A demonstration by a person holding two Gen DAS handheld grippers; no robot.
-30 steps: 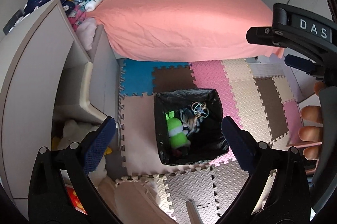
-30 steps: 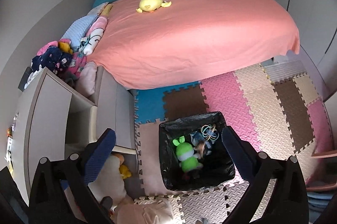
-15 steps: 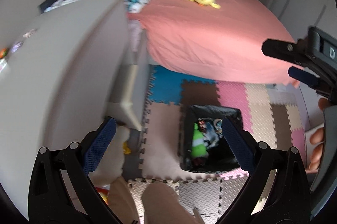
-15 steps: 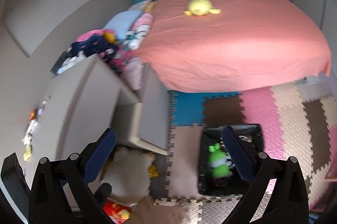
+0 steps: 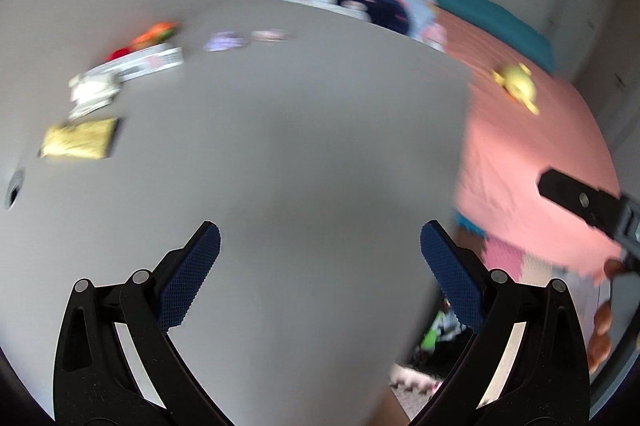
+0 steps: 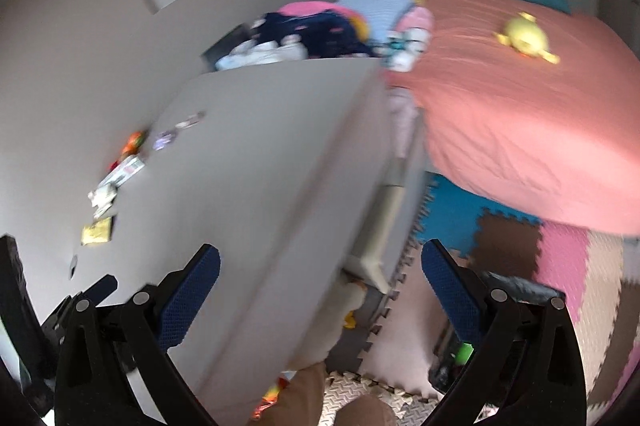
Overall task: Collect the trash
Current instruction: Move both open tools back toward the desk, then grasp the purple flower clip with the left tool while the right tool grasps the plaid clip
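Left gripper point(image 5: 320, 266): jaws spread wide, blue-padded fingers point(image 5: 188, 278) well apart, nothing between them. Right gripper point(image 6: 320, 286): same pose, jaws wide, pads point(image 6: 448, 290) bare and empty. In the left wrist view the right gripper's black body pokes in at the right edge, with fingertips of the holding hand point(image 5: 600, 338) visible below it. Both views motion-blurred.

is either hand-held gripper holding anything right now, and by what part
Nothing is held. The left hand-held gripper and the right hand-held gripper are both open and empty.
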